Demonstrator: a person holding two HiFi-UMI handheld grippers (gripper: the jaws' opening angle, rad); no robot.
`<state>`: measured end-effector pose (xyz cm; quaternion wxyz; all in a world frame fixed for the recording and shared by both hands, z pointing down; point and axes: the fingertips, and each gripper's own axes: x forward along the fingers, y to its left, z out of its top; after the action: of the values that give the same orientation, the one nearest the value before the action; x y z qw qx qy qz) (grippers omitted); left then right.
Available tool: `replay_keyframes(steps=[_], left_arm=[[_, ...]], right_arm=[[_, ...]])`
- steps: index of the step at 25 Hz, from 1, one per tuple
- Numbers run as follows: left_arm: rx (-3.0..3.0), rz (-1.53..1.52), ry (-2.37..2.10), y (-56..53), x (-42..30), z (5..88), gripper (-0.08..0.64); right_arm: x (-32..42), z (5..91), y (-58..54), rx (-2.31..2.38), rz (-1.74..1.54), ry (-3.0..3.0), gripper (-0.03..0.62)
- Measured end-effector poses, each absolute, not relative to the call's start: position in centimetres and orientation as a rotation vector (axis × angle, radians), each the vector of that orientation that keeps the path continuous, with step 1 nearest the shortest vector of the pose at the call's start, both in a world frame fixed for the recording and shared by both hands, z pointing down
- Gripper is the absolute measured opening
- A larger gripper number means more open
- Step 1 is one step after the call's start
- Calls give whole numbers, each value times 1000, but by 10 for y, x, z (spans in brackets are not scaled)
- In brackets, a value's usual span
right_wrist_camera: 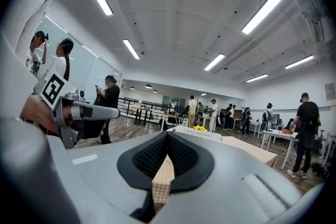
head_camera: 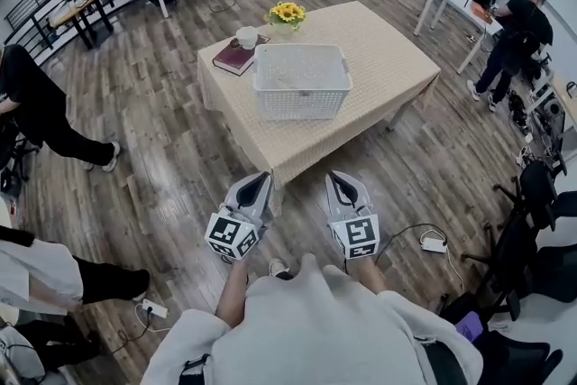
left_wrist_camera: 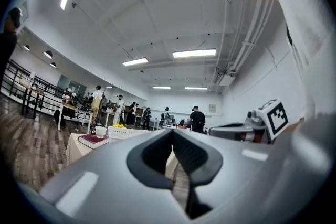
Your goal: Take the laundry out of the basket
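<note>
Where it sits on the table (head_camera: pixel 388 59), the basket (head_camera: pixel 302 101) is white, latticed.

Basket (head_camera: pixel 302 102) on table (head_camera: pixel 397 59); seemingly book (head_camera: pixel 233 60) at left.

- Basket (head_camera: pixel 302 104): the landmark, standing on the table (head_camera: pixel 397 77); its open top is free from above.
- Left of the basket: a book (head_camera: pixel 234 59) just beside its wall, with a cup (head_camera: pixel 246 37) on it, blocks a side approach.
- Behind the basket: flowers (head_camera: pixel 287 13) stand near the rim.
- Right of the basket: broad bare tablecloth, free passage.
- In front of the basket: a narrow strip of table, then open floor (head_camera: pixel 180 149).
</note>
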<state>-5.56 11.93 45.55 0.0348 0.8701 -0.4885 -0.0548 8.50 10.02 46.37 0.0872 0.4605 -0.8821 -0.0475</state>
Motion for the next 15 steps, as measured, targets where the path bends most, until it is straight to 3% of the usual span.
replay_keyframes(steps=[15], left_arm=[[2661, -172, -1491, 93, -87, 470, 9]], right_arm=[[54, 482, 76, 1370, -118, -2604, -2]])
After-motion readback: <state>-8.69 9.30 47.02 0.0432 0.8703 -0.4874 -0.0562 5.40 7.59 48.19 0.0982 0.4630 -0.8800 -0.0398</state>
